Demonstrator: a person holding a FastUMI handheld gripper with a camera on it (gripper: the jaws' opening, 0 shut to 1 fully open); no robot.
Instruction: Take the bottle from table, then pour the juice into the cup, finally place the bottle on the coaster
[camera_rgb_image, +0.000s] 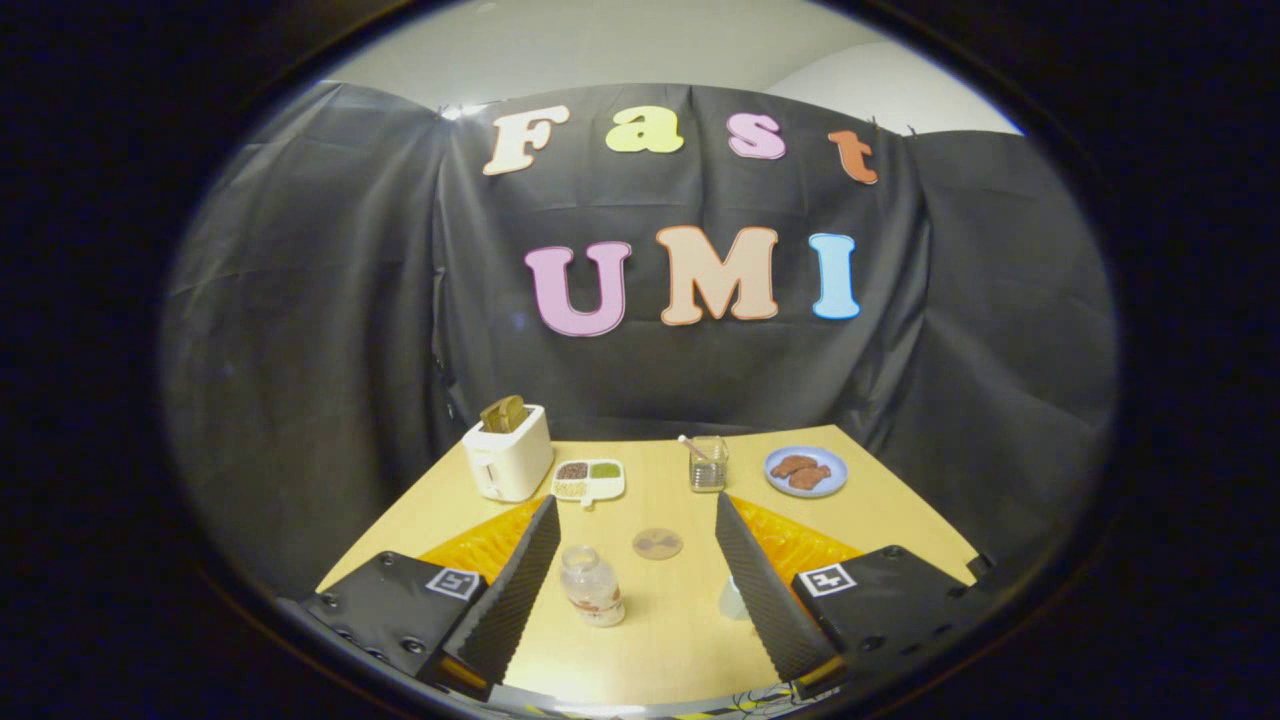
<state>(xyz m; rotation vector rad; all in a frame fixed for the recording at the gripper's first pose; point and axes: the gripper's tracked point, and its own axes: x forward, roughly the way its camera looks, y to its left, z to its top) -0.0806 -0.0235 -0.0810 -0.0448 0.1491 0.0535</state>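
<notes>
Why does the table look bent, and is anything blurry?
Gripper view: the fisheye lens bows the table edges; the bottle between the open hand-held gripper fingers looks soft, and the cup is partly hidden by one finger.

Gripper is hovering above the surface, its two ridged fingers standing spread wide apart, gripping nothing.

The bottle stands on the table between the wide-apart fingers of the gripper, nearer the left one. The coaster lies just beyond it. The cup sits against the right finger.
</notes>
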